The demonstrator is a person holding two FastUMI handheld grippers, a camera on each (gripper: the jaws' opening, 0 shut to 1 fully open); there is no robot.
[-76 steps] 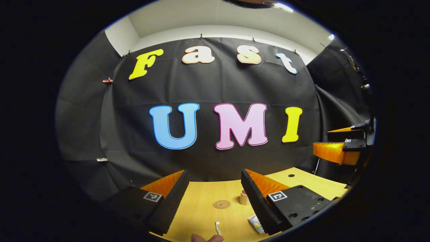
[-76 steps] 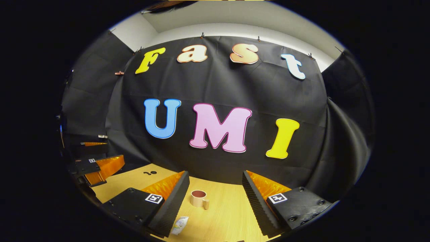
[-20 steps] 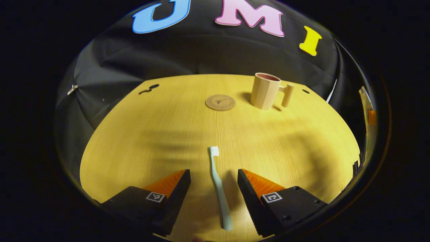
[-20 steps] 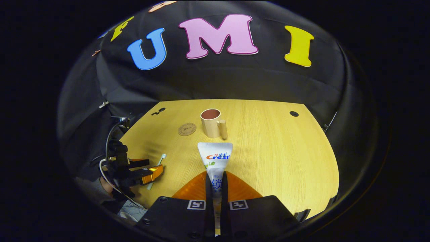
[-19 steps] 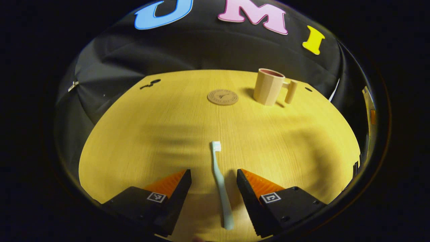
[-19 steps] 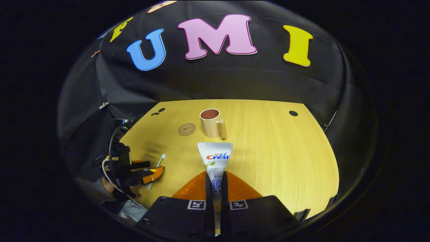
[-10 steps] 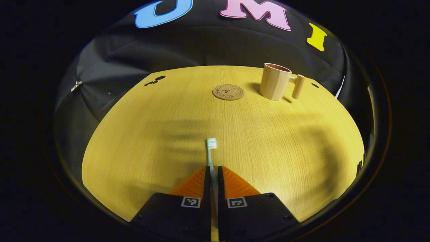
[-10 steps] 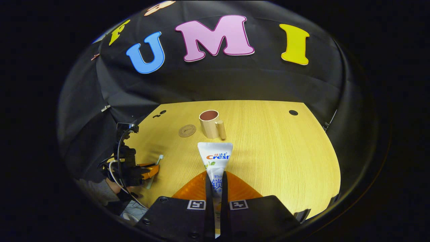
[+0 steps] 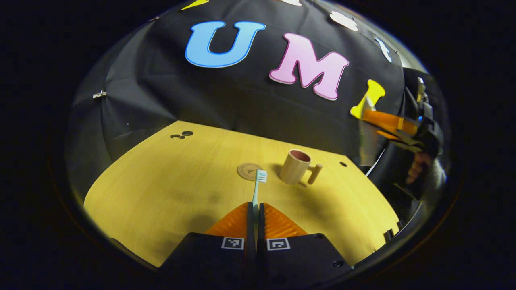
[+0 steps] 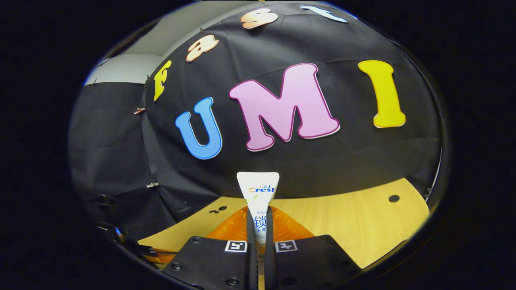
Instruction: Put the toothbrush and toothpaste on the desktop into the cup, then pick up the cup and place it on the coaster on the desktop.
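In the left gripper view my left gripper (image 9: 255, 207) is shut on a pale toothbrush (image 9: 256, 189), whose bristle head points forward above the wooden desktop (image 9: 169, 177). Beyond it stand a beige cup (image 9: 295, 166) with a side handle and a round coaster (image 9: 247, 170) just left of the cup. My right gripper (image 9: 388, 125) is raised at the far right, a white tube hanging from it. In the right gripper view my right gripper (image 10: 258, 209) is shut on the white toothpaste tube (image 10: 258, 189), lifted clear of the desktop (image 10: 354, 225).
Small dark holes mark the desktop at its far left (image 9: 182, 134) and far right (image 9: 342, 164). The black cloth wall closes off the back and sides. A hand (image 9: 415, 169) shows under the right gripper at the far right.
My left gripper has lifted the toothbrush off the desktop and tilted up. My right gripper has risen with the toothpaste and tilted up, so the cup left its view.
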